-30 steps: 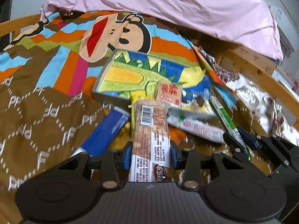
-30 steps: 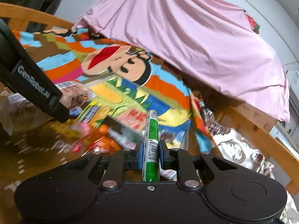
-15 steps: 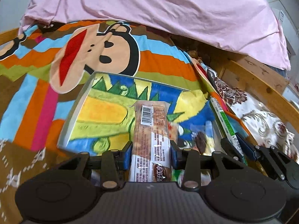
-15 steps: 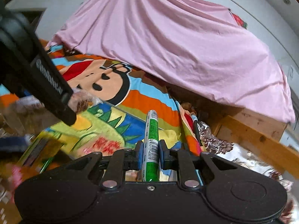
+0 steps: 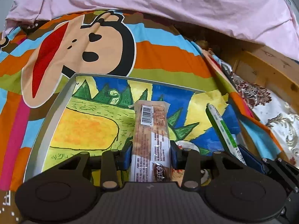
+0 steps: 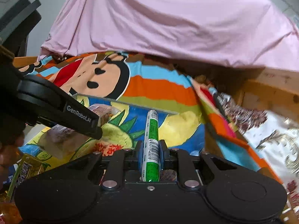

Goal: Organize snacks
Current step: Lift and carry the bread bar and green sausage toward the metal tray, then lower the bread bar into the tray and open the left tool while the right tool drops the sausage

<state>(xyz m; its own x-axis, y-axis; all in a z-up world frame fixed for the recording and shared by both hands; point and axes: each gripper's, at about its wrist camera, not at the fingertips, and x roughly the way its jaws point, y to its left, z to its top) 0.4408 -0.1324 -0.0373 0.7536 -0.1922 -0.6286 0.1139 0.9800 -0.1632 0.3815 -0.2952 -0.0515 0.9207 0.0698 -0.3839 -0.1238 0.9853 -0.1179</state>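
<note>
A shallow tray [image 5: 61, 100] with a painted dinosaur floor lies on the bed. My left gripper [image 5: 151, 153] is shut on a long brown snack bar packet [image 5: 151, 130] with a barcode, which hangs over the tray's middle. To its right, my right gripper [image 5: 241, 153] holds a thin green and white snack stick [image 5: 222, 128]. In the right wrist view, my right gripper [image 6: 151, 153] is shut on that green stick [image 6: 151, 130] over the tray's rim [image 6: 130, 103] side. The left gripper [image 6: 93, 127] and its brown packet [image 6: 61, 141] show at the left.
A monkey-print striped blanket [image 5: 158, 56] covers the bed, with a pink sheet [image 5: 168, 1] heaped behind it. A wooden bed frame [image 5: 265, 71] and a patterned cloth [image 5: 276, 115] lie to the right. Loose snack packets [image 6: 24, 169] sit at the lower left.
Both grippers have carried their snacks forward from the loose pile to over the tray. The tray now fills the lower part of both views, and the right gripper has rolled.
</note>
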